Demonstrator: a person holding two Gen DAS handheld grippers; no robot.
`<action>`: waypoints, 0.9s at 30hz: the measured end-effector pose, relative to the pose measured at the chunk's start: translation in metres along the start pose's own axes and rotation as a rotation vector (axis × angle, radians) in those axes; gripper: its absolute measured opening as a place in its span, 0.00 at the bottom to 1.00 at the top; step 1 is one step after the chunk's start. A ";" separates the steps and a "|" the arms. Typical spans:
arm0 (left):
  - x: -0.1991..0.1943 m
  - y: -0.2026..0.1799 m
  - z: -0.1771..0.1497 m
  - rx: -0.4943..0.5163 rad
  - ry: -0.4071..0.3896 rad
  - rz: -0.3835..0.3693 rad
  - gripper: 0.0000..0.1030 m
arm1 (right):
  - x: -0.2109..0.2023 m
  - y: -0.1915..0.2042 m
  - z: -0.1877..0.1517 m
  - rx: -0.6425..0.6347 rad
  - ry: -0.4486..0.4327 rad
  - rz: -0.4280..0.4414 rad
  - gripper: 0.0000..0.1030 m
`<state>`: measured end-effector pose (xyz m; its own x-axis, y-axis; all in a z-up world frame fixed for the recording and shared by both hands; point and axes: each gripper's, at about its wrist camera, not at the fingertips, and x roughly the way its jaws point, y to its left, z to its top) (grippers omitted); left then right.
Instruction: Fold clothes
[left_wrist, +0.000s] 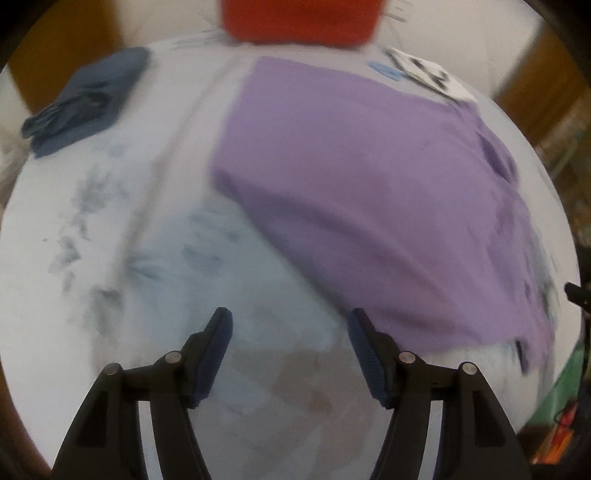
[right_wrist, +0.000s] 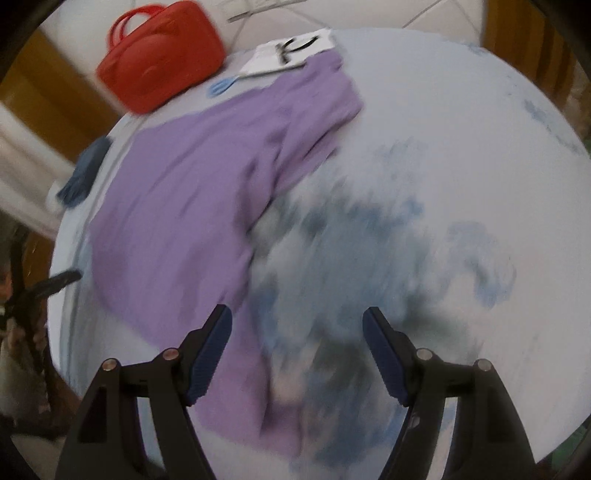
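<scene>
A purple garment lies spread flat on a pale blue patterned table. It also shows in the right wrist view, with a sleeve reaching toward the far side. A folded dark blue garment lies at the table's far left; it shows in the right wrist view at the left edge. My left gripper is open and empty above the bare table, just left of the purple garment's near edge. My right gripper is open and empty, above the garment's near right edge.
A red bag stands at the table's far edge, also in the left wrist view. A white printed sheet and a small blue tool lie beside it. The table edge curves round on all sides.
</scene>
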<state>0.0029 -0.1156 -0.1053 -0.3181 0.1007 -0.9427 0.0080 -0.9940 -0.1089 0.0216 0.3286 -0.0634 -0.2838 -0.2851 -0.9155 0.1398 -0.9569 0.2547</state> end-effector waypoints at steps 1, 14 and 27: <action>0.002 -0.008 -0.003 0.020 0.005 -0.004 0.65 | -0.001 0.005 -0.012 -0.018 0.018 0.009 0.71; 0.017 -0.073 -0.006 0.160 0.015 0.015 0.06 | 0.032 0.039 -0.063 -0.192 0.144 0.010 0.61; -0.007 -0.068 0.191 0.184 -0.080 0.024 0.44 | -0.017 0.006 0.144 -0.099 -0.126 0.064 0.21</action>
<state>-0.1760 -0.0570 -0.0310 -0.3944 0.0805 -0.9154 -0.1547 -0.9878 -0.0202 -0.1095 0.3192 -0.0012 -0.3870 -0.3561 -0.8505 0.2523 -0.9281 0.2738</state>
